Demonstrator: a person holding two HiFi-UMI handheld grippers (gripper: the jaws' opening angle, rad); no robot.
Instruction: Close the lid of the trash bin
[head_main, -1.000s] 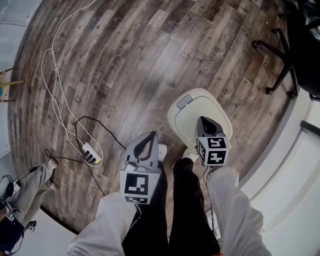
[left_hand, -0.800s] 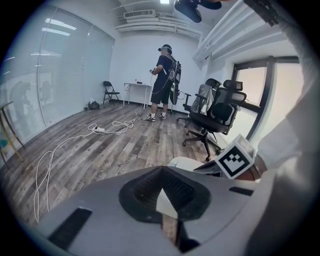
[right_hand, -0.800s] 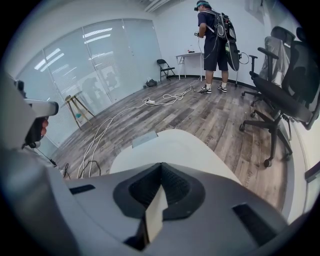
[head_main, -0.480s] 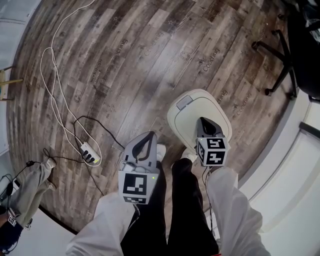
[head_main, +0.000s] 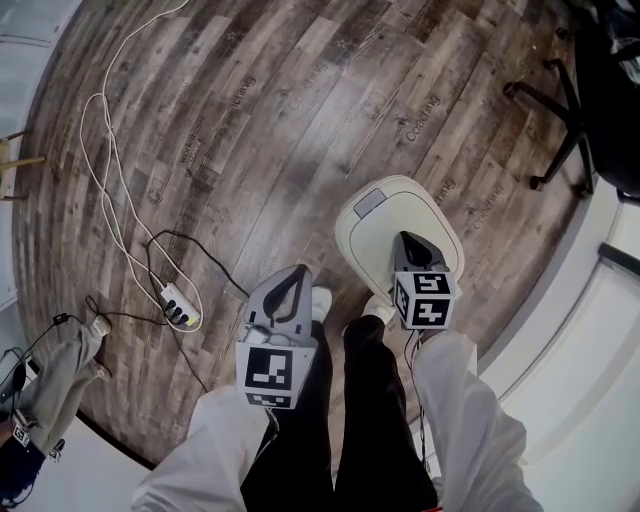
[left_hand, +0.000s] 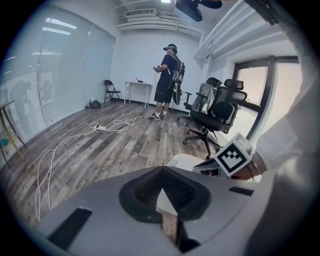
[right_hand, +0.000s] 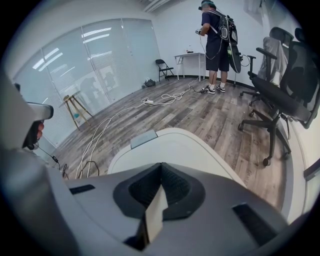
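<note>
Over the lowered lid at 4 o'clock, right gripper hovers pinched empty, seemingly to press; left gripper idles likewise.

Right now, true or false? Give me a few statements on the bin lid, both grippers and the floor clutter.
1. The trash bin lid is down, flat on the bin. True.
2. The right gripper is over the lid, jaws together. True.
3. The left gripper holds the power strip. False: its jaws are together on nothing, and the power strip lies on the floor to its left.
4. The office chair stands left of the bin. False: in the head view it is at the upper right, beyond the bin.
</note>
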